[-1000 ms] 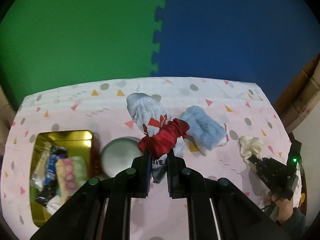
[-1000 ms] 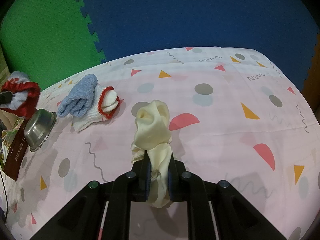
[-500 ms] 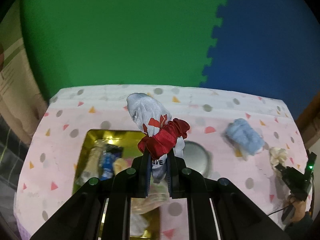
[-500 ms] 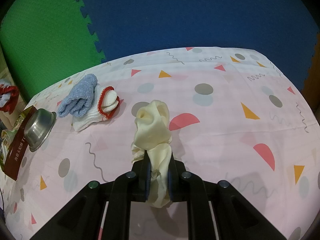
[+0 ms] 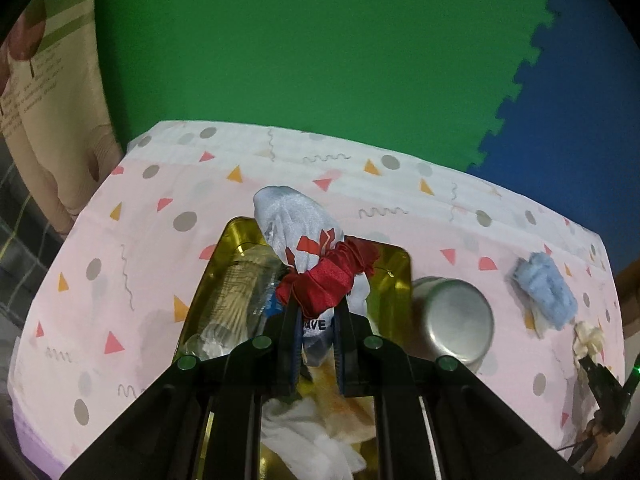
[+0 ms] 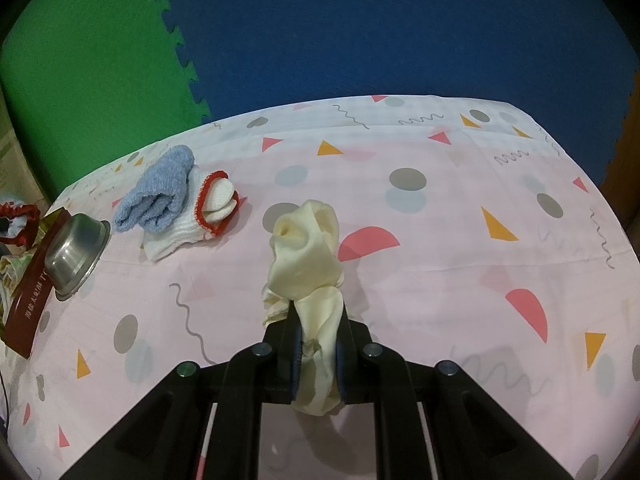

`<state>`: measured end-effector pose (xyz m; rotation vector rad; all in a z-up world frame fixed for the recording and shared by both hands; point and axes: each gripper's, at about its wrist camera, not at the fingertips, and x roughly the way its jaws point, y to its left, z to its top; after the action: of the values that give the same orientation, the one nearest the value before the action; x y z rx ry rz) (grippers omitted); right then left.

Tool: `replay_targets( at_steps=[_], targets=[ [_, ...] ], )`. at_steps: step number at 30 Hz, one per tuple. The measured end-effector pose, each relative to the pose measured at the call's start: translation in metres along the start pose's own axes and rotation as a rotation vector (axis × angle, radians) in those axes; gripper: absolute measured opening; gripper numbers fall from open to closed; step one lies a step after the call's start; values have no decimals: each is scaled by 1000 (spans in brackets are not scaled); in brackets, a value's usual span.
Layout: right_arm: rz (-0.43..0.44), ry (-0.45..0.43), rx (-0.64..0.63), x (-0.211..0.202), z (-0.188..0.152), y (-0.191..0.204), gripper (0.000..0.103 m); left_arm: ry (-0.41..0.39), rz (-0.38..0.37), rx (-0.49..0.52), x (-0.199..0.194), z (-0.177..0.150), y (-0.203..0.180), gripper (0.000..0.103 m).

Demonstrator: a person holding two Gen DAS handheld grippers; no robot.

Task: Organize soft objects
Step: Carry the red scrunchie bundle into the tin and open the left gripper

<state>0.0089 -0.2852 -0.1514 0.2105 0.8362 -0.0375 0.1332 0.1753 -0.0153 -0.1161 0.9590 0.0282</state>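
Note:
My left gripper [image 5: 316, 320] is shut on a white sock with red marks [image 5: 296, 224] that has a red scrunchie [image 5: 328, 276] wrapped around it. It hangs over a gold tin [image 5: 394, 276] that holds packets and pale cloths. My right gripper [image 6: 316, 344] is shut on a cream scrunchie [image 6: 306, 248], low over the pink patterned tablecloth [image 6: 440, 240]. A light blue fluffy sock [image 6: 156, 192] lies on a white glove with a red cuff [image 6: 200, 216] at the left. The same blue sock [image 5: 546, 292] shows at the right in the left wrist view.
An upturned steel bowl [image 5: 456, 316] sits just right of the tin, also the bowl [image 6: 74, 250] beside the tin's dark red wall [image 6: 32, 304]. Green and blue foam mats [image 5: 320, 60] lie past the table's far edge. A printed bag [image 5: 44, 100] stands at the left.
My left gripper has carried the sock and red scrunchie leftward, from beside the bowl to above the gold tin, rolling a little. The right gripper and cream scrunchie have stayed still.

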Motion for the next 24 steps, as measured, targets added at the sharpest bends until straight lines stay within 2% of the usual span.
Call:
replay_targets(
  at_steps=[3, 8, 15, 18, 20, 24],
  targets=[
    [-3, 0, -3, 0, 0, 0, 13, 9, 14, -9, 10, -2, 6, 11],
    [-6, 0, -6, 0, 0, 0, 13, 35, 96, 9, 27, -11, 14, 14],
    [-7, 1, -8, 0, 0, 0, 13, 34, 121, 21, 29, -17, 18, 21],
    [-9, 1, -10, 0, 0, 0, 13, 24, 142, 38, 27, -17, 16, 27],
    [-11, 1, -11, 0, 0, 1, 13, 20, 161, 49, 25, -19, 15, 39],
    [-12, 1, -11, 0, 0, 1, 13, -3, 181, 91, 17, -25, 10, 43]
  ],
)
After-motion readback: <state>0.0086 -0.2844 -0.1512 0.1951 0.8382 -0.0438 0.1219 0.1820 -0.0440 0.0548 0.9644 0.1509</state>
